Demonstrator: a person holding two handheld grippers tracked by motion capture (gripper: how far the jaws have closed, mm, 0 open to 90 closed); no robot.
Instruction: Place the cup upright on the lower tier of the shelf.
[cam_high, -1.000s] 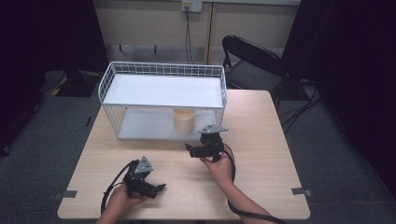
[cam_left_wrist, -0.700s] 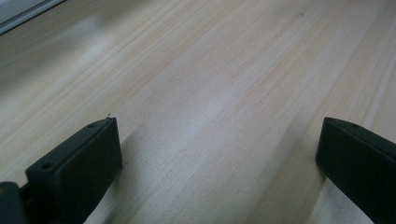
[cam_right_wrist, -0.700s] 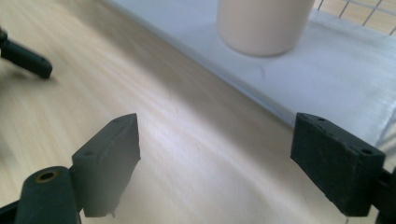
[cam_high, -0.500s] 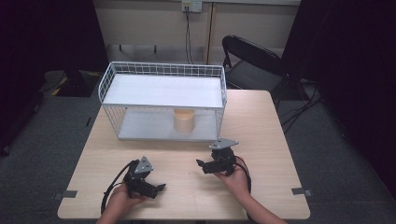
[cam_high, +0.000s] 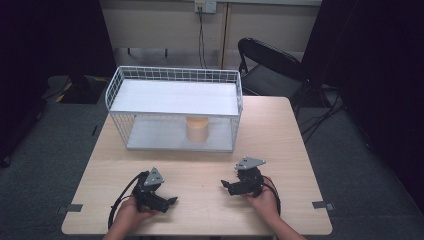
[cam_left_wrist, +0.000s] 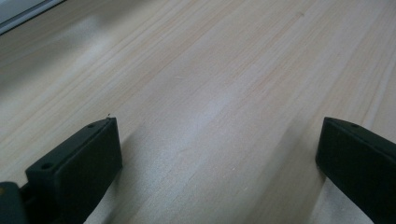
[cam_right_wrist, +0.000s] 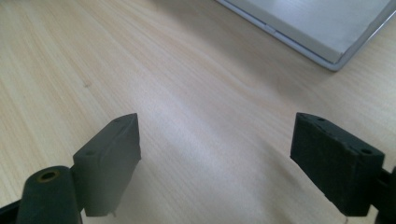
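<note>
A tan cup (cam_high: 197, 130) stands on the lower shelf of a white wire rack (cam_high: 175, 109) at the back of the wooden table (cam_high: 280, 135). Near the front edge my left gripper (cam_high: 171, 201) rests low on the table, open, its jaws far apart over bare wood (cam_left_wrist: 210, 116). My right gripper (cam_high: 224, 186) sits to the right of it, also open and empty, its jaws pointing left. In the right gripper view the rack's lower shelf corner (cam_right_wrist: 322, 28) lies ahead of the wide jaws.
A black chair (cam_high: 270, 65) stands behind the table's right rear corner. Cables trail from both grippers toward the front edge. Tape marks (cam_high: 320, 205) sit at the table's front corners. Grey carpet surrounds the table.
My right gripper has pulled back from the rack toward the front of the table and turned its jaws to the left. The left gripper has stayed put.
</note>
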